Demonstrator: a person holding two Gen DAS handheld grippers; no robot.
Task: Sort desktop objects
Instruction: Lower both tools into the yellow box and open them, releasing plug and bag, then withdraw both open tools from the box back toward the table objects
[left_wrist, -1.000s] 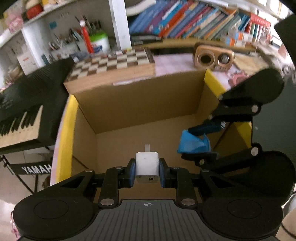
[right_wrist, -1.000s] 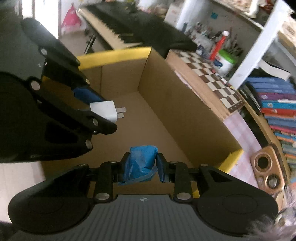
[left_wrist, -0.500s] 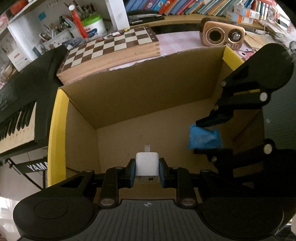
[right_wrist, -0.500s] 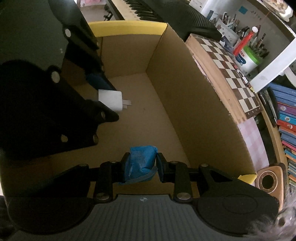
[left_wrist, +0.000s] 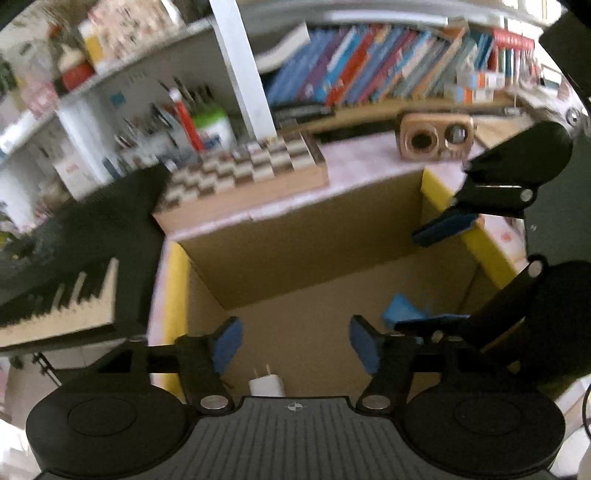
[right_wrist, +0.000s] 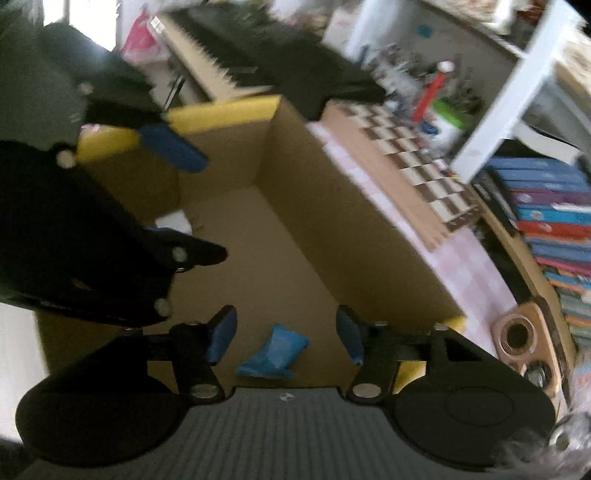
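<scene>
Both wrist fisheyes look steeply down from close above into the same cardboard box (left_wrist: 306, 236) — the left view faces its far wall, the right view (right_wrist: 354, 229) runs along it — and both catch the chessboard (left_wrist: 243, 173) beyond.

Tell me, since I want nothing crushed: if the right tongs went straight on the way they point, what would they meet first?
Probably the blue packet, lying free on the cardboard box floor between the opening pads of the right tongs. Depth is unclear in this blurred view; they might reach bare floor just beyond it.
</scene>
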